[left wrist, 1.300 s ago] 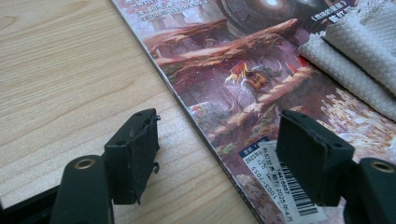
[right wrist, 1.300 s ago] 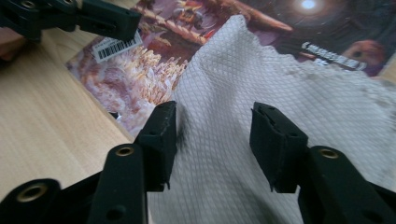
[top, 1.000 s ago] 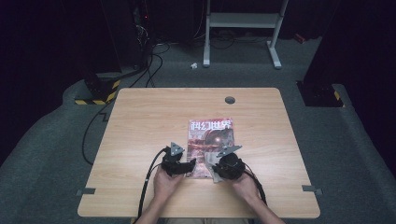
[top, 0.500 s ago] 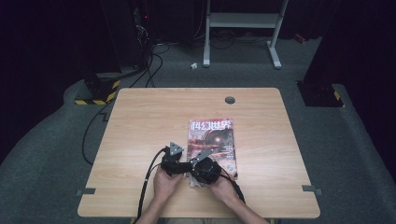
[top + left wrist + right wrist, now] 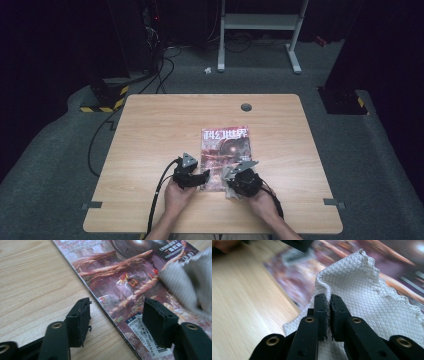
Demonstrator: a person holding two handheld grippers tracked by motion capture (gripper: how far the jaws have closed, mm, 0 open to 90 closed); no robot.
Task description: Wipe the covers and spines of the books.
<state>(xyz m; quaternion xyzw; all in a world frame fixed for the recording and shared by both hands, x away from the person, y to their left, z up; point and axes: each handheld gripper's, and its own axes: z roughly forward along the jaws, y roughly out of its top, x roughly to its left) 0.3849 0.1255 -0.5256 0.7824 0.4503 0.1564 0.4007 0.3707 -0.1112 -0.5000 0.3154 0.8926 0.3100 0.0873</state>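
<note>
The magazine [image 5: 224, 156] lies flat on the bench [image 5: 150, 130], cover up, just ahead of both hands. The right claw [image 5: 329, 303] is clamped on a fold of the white waffle-weave cloth [image 5: 372, 297], which drapes over the magazine's near right corner. The left claw [image 5: 116, 312] straddles the magazine's left edge, one jaw on the wood and one over the cover near the barcode; its jaws have just been closing, yet the pads are not pressing on the magazine.

The work in hand looks like wiping the cover. To do it well, the left claw should pin that edge down firmly so the magazine cannot slide, while the right claw keeps its pinch deep in the fold and drags the cloth flat across the cover, away from the pinned side, without lifting pages
</note>
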